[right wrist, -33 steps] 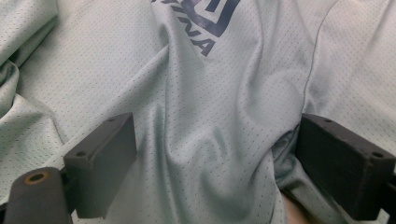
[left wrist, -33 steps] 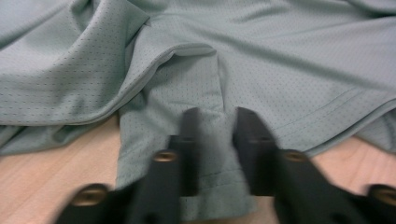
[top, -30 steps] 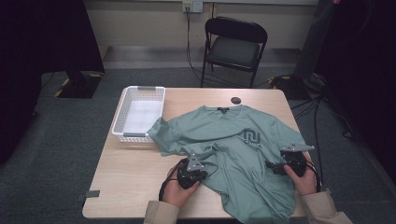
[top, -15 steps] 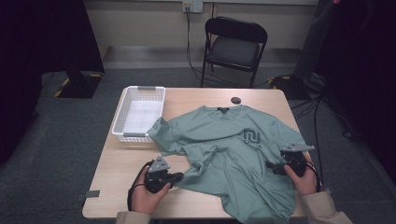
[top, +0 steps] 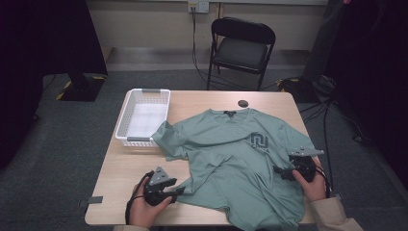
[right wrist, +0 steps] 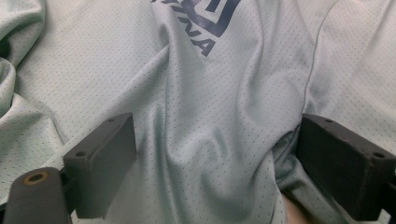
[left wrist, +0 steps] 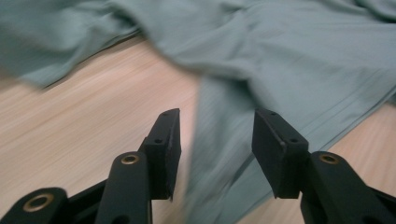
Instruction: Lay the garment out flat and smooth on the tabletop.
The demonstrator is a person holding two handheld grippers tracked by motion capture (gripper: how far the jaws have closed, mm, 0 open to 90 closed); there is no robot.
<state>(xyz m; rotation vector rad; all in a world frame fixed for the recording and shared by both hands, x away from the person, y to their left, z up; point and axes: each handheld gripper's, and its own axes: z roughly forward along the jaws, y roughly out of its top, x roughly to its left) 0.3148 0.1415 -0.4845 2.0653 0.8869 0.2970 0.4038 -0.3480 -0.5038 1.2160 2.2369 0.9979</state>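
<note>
A sage-green t-shirt [top: 231,154] with a dark chest logo lies face up on the wooden table [top: 125,173], its lower half rumpled. My left gripper [top: 179,190] rests at the shirt's lower left corner, near the table's front edge. Its jaws have just been opening. In the left gripper view the left gripper [left wrist: 217,123] stands open, and the shirt's hem [left wrist: 219,154] hangs loose and blurred between the pads. My right gripper [top: 280,171] lies on the shirt's right side. In its own view the right gripper [right wrist: 215,140] has its jaws wide apart, with bunched fabric [right wrist: 210,107] between them.
An empty white plastic basket [top: 126,122] sits at the table's back left, touching the shirt's sleeve. A small dark round object [top: 243,103] lies near the far edge. A black folding chair [top: 243,48] stands behind the table. Bare wood shows at the front left.
My left gripper moved left, drawing the shirt's lower left corner outward, and has now opened and let the hem go. The right gripper has not moved.
</note>
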